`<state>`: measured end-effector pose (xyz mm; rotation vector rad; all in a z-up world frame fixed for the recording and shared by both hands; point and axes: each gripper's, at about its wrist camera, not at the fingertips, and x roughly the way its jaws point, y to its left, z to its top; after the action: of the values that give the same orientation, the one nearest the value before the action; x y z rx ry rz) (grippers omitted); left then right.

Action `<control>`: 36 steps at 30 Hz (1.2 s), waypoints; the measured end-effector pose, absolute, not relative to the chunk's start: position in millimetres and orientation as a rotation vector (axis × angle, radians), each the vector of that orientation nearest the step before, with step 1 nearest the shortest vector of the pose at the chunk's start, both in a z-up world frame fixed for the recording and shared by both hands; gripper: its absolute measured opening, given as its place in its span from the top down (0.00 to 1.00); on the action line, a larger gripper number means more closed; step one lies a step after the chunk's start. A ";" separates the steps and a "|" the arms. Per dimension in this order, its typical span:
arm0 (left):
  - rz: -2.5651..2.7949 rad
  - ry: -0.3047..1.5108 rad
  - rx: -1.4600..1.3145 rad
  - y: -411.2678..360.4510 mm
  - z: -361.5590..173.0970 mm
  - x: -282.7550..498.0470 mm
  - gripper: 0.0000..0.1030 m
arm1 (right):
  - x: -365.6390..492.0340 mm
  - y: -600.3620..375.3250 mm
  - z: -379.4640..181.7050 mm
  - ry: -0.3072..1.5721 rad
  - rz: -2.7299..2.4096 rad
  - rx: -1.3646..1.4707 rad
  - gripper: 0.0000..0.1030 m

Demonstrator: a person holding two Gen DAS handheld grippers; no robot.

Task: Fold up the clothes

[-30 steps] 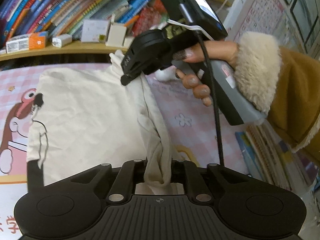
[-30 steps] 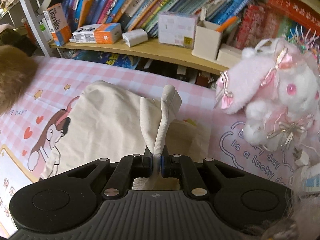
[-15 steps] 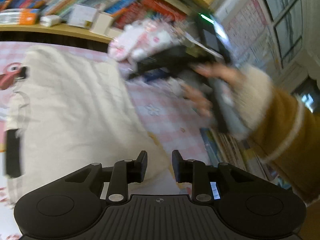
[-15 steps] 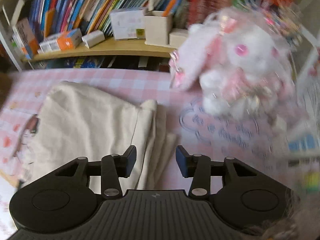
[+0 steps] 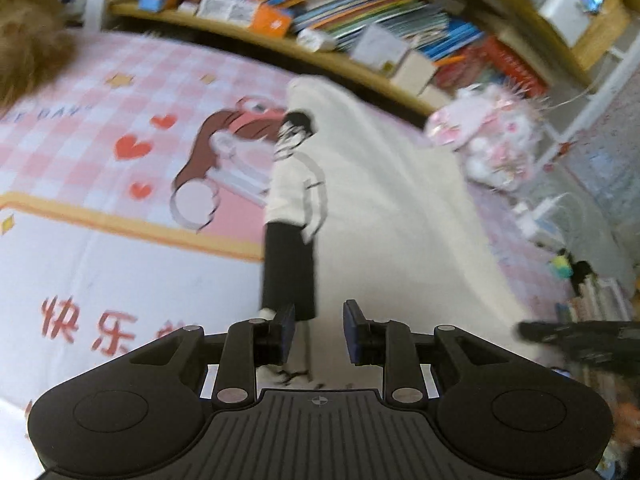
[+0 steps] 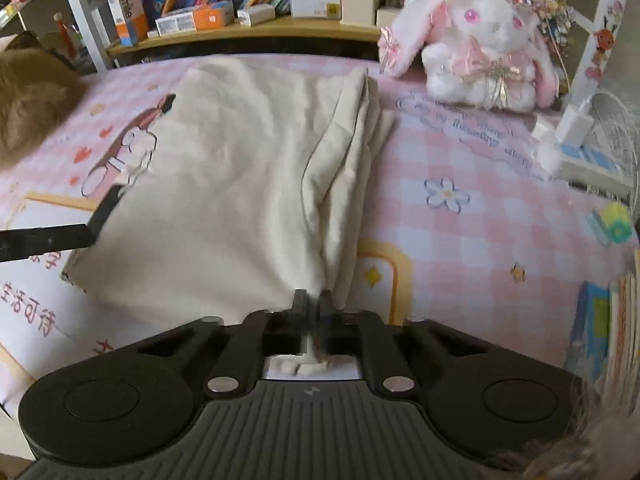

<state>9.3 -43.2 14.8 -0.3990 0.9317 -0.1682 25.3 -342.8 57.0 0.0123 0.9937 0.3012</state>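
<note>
Garment: cream cloth [image 6: 224, 184] with a printed figure in black, lying flat on the pink checked bed sheet [image 6: 492, 220]; in the right wrist view it fills the middle and the 10 o'clock part of the frame.
Garment folds: a bunched ridge of layered edges [image 6: 356, 148] runs from 12 o'clock down to the right claw; the rest lies smooth with shallow wrinkles.
Right claw: right claw [image 6: 312, 307] at 6 o'clock of its view, jaws drawn nearly together, pinching the near end of the bunched ridge.
Left claw: left claw [image 5: 318, 330] at 6 o'clock of its view, jaws apart with a clear gap, gripping nothing; it hangs over the near edge of the garment [image 5: 384, 208], by the black part of the print [image 5: 289, 266].
Left claw seen from the right: a dark bar [image 6: 44, 240] enters at 9 o'clock and reaches the garment's left edge.
Plush rabbit: pink and white toy [image 6: 476, 36] at 1 o'clock, on the bed, apart from the garment.
Bookshelf: shelf [image 6: 248, 30] with books and small boxes along 12 o'clock, behind the bed.
Sharpness: left wrist view is blurred.
</note>
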 end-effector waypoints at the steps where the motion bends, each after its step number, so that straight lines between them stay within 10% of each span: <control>1: -0.167 0.934 -0.403 -41.7 12.9 7.6 0.76 | 22.5 -345.1 58.8 0.987 0.297 0.035 0.96; 16: -0.205 0.918 -0.414 -24.3 29.1 17.8 0.75 | 20.6 -358.5 29.3 1.026 0.229 0.161 0.94; 19: -0.215 0.904 -0.435 -15.4 36.5 36.1 0.75 | 21.0 -357.4 31.6 1.032 0.180 0.121 0.71; 30: -0.230 0.911 -0.574 12.3 25.6 154.4 0.74 | 32.1 -353.0 21.8 1.067 0.102 0.130 0.80; 33: -0.204 0.922 -0.595 14.0 21.3 182.6 0.51 | 32.8 -357.4 18.3 1.074 0.086 0.170 0.80; 36: -0.212 0.919 -0.601 13.9 18.1 203.5 0.49 | 33.8 -362.3 15.0 1.081 0.056 0.198 0.72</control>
<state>203.5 13.9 18.1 -0.6009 0.9193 -0.2117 33.8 -362.3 15.0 0.1981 1.0813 0.0558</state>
